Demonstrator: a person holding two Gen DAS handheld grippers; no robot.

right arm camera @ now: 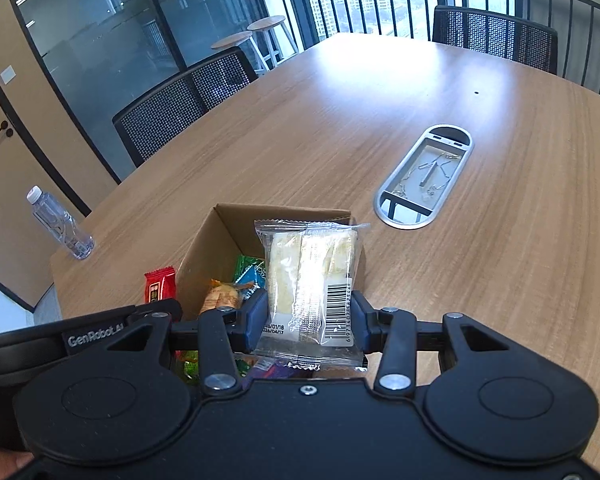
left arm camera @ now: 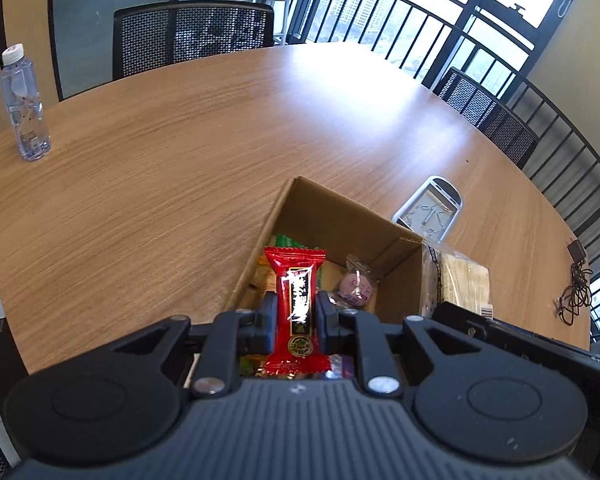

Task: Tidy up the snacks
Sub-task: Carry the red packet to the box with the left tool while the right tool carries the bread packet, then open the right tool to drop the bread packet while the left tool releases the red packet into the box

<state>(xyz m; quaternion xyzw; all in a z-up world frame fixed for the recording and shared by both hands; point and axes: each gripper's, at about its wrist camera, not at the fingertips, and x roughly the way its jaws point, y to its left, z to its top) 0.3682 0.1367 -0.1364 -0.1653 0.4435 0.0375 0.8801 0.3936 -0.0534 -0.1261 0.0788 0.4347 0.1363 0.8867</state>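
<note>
An open cardboard box (left arm camera: 400,276) stands on the wooden table and holds several wrapped snacks, among them a round pink one (left arm camera: 356,286) and green packets (right arm camera: 249,270). My left gripper (left arm camera: 296,312) is shut on a red snack packet (left arm camera: 296,300) and holds it upright over the box's near left part. My right gripper (right arm camera: 310,316) is shut on a clear packet of pale yellow cake (right arm camera: 314,292), held over the box (right arm camera: 204,252) at its right side. Each gripper's load shows in the other view: the cake packet (left arm camera: 460,280) and the red packet (right arm camera: 160,284).
A clear water bottle (left arm camera: 22,108) stands at the table's far left edge. A grey oval cable tray (right arm camera: 424,176) is set into the table right of the box. A black cable and plug (left arm camera: 576,280) lie at the right edge. Black mesh chairs (left arm camera: 192,40) surround the table.
</note>
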